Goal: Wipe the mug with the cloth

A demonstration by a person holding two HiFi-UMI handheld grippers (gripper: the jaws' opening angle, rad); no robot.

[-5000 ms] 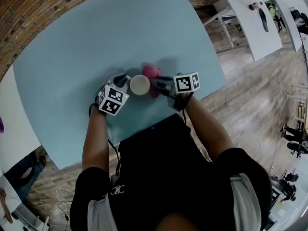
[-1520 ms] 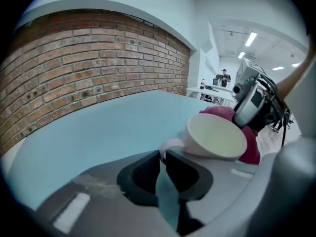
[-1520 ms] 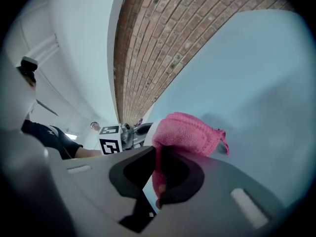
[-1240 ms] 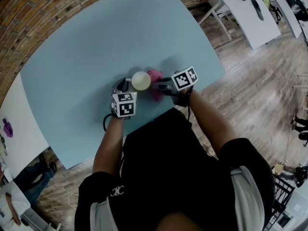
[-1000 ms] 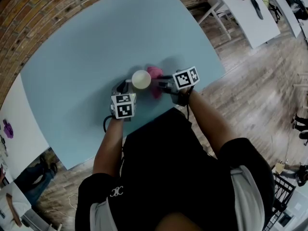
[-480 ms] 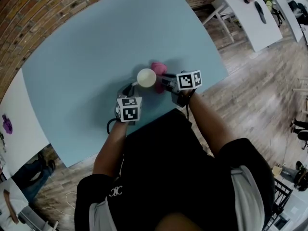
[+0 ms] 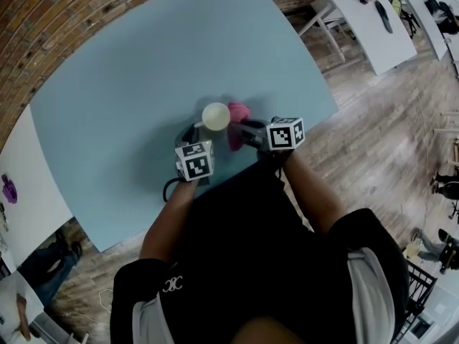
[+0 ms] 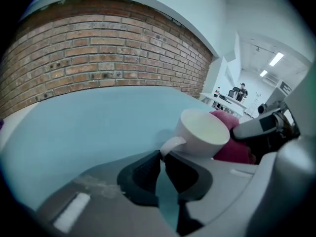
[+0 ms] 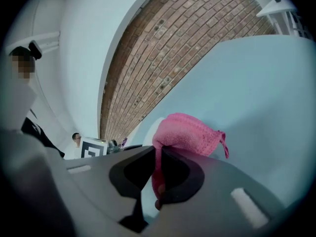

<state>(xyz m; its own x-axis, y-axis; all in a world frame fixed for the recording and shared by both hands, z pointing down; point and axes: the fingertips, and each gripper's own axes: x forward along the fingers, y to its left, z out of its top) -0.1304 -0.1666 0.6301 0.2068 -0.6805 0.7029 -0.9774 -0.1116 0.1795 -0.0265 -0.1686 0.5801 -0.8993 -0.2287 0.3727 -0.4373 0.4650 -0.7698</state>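
**Hidden or unclear items**
- In the right gripper view the mug (image 9: pixel 149 126) shows only as a pale sliver. The pink cloth (image 9: pixel 190 133) covers the rest of it.
- In the left gripper view the lower part of the cloth sits behind the mug body. The mug's base is cut off by the gripper housing, so contact between the base and the light blue table (image 8: pixel 84 127) cannot be confirmed.
- In the head view both sets of jaws are too small to read.

**Left gripper** (image 8: pixel 162 153)
- The jaws are closed on the mug's handle (image 8: pixel 172 143), and the tips pinch its outer curve.
- The mug is upright with its mouth up, just ahead and to the right of the jaws.

**Right gripper** (image 9: pixel 157 154)
- The jaws are clamped on a fold of the cloth.
- The fabric runs down between the jaws and bunches above them.
- The bunched part lies against the side of the mug away from the handle.

**Container**
- The mug interior shows as an even cream surface in the head view and appears to hold nothing.
- The left gripper view shows only the inner wall, not the bottom.

**Location**
- The mug is between the two grippers, near the table edge closest to the person.
- A brick wall (image 8: pixel 98 53) runs beyond the far edge of the table.
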